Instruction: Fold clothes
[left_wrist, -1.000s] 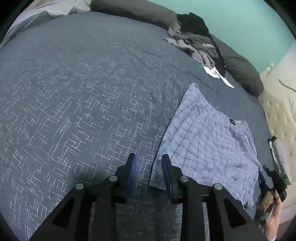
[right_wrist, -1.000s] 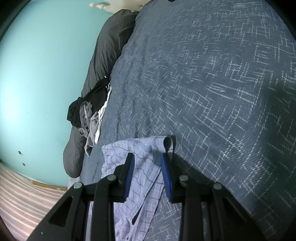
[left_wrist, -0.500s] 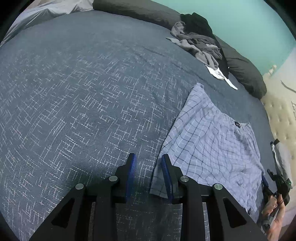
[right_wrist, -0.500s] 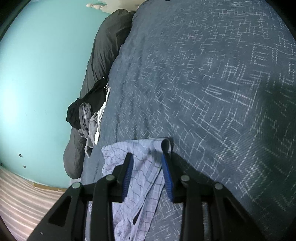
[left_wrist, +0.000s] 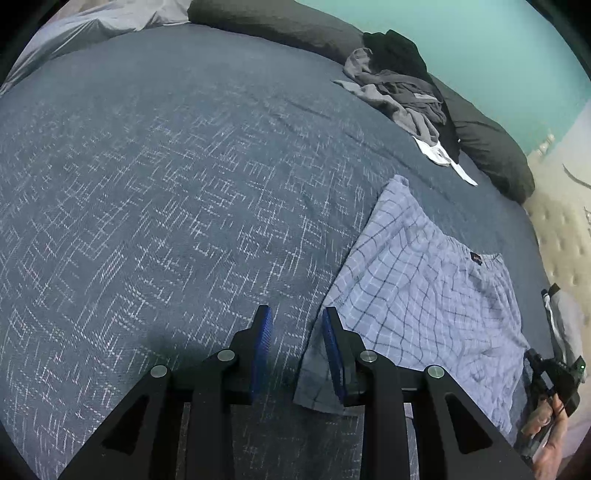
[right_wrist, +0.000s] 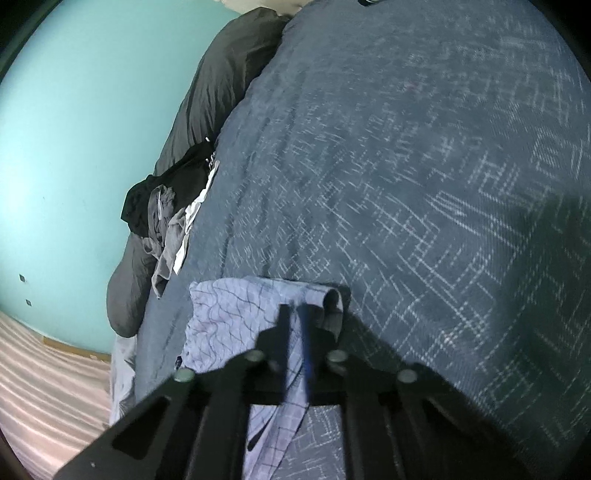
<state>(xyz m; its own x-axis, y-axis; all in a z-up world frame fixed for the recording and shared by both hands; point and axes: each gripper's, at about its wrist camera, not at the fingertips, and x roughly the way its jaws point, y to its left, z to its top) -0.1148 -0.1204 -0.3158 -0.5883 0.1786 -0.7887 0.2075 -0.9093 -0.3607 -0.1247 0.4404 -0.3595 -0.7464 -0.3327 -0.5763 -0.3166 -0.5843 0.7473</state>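
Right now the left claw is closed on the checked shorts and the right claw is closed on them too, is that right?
Not quite. The left claw is open beside the checked shorts, gripping nothing, as the left wrist view shows. The right claw is closed on them.

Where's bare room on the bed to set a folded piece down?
Free: the wide stretch of bedspread left of the checked shorts, from the left gripper up to the dark pillows. Crowded: the clothes pile by the pillows, and the shorts' side.
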